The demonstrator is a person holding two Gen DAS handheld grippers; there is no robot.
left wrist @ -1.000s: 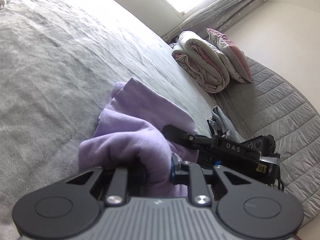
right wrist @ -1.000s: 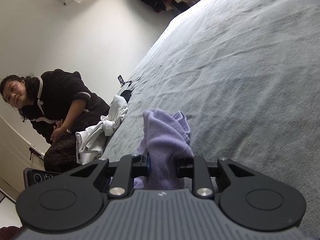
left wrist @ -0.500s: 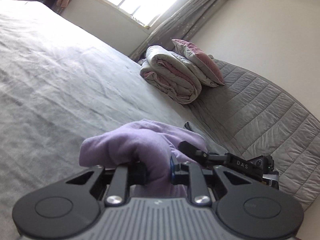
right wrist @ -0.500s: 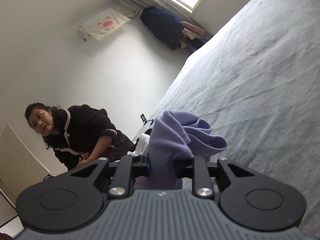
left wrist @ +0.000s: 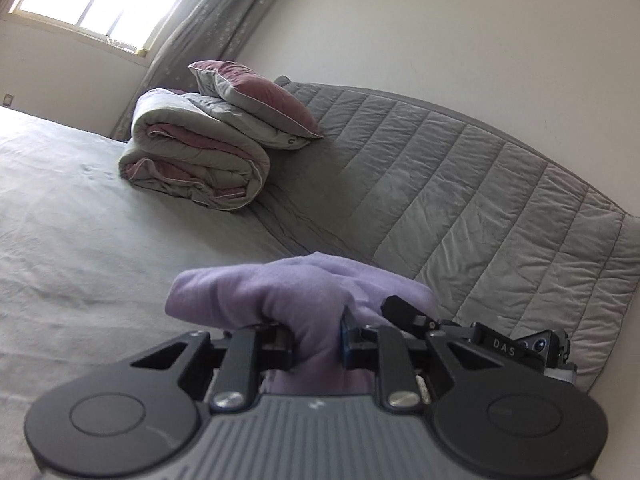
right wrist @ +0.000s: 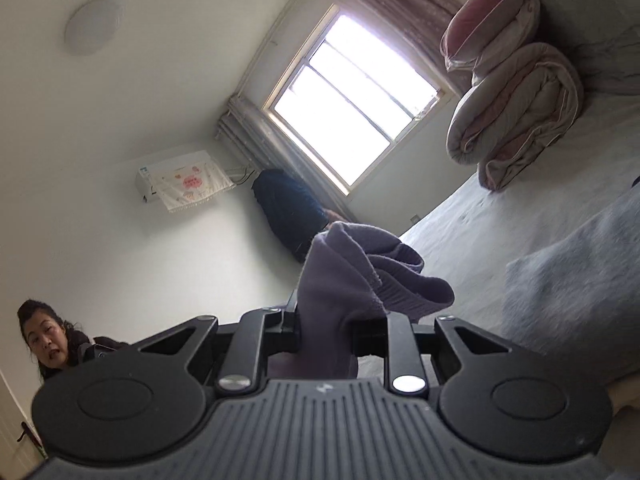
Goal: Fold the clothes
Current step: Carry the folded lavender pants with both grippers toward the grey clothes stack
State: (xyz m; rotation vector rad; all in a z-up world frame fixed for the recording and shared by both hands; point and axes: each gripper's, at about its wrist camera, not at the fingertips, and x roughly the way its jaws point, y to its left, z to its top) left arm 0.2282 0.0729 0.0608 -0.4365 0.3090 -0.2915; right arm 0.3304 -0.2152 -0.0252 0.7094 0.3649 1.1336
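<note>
Lower part of the lilac garment [left wrist: 304, 296] hidden behind the left gripper [left wrist: 316, 346] body; same cloth [right wrist: 360, 276] cut off likewise under the right gripper [right wrist: 325, 330]; other gripper's tip [left wrist: 404, 308] partly buried in the fabric; bed [right wrist: 560, 280] blurred in the right wrist view; seated person [right wrist: 60, 344] mostly hidden by the gripper body; dark clothing [right wrist: 288, 212] under the window too indistinct to identify.
</note>
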